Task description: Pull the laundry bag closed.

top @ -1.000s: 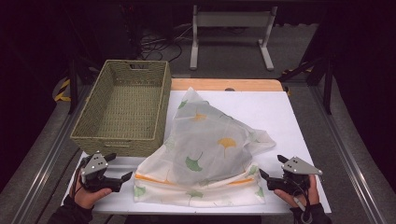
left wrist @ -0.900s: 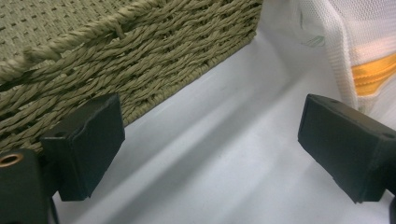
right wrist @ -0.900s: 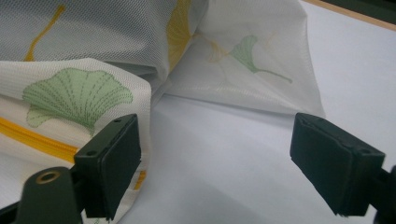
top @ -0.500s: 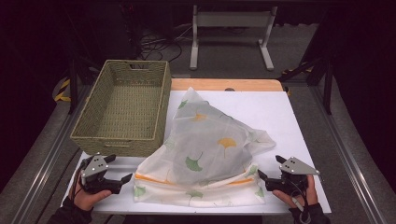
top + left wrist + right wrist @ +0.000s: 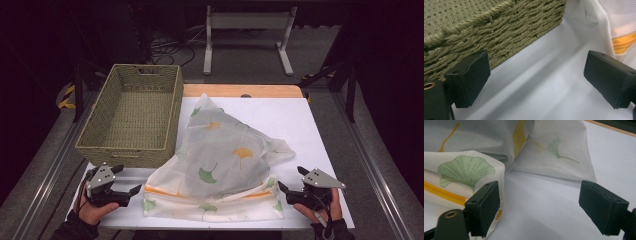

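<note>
Little has changed over the last second — the right gripper [image 5: 284, 191] has been edged slightly toward the cloth [image 5: 220, 165], the left gripper [image 5: 131, 192] kept in place. Both jaws are spread wide, nothing held. The cloth lies crumpled mid-table beside the basket [image 5: 131, 112]; a grasp at its near corners seems prepared. The white table [image 5: 300, 120] is ringed by a dark room.

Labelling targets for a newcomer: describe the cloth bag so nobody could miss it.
On the white table, right of the woven basket, lies the bag, between the two grippers. It is sheer white mesh printed with green and yellow leaves, with an orange stripe along its near edge.
</note>
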`<state>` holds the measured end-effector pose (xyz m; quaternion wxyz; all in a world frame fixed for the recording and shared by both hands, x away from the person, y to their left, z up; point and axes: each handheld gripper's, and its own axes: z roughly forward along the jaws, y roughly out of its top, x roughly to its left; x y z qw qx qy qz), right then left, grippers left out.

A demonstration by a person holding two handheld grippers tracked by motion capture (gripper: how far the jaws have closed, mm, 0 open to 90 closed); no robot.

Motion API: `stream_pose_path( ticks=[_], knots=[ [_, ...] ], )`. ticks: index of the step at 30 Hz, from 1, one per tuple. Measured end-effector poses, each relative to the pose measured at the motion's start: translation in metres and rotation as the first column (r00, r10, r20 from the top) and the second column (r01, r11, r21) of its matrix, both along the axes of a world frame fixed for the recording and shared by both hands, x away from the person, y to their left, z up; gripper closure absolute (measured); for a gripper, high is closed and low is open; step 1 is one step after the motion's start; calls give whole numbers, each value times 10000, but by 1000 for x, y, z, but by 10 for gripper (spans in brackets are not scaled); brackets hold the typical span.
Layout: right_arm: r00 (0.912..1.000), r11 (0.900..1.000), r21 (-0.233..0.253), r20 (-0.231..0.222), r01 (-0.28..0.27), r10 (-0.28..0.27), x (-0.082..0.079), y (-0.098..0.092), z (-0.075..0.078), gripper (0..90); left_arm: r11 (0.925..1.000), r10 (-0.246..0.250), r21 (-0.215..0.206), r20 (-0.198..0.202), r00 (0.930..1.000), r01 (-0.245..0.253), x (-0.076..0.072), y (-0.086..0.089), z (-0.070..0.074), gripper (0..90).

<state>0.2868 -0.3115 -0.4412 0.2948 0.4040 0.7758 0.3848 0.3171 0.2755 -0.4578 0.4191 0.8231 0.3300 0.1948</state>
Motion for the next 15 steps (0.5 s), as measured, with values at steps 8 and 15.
stream_pose_path(
  ticks=[8, 15],
  knots=[
    [10000, 10000, 21, 14, 1, -1, -1, 0, 0, 178, 10000, -22, -36, -39, 10000, 22, 1, -1, 0, 76],
    [9999, 9999, 133, 52, 86, -86, -2, -1, 0, 179, 10000, 24, -87, -55, 10000, -25, 3, -1, 0, 76]
  ],
)
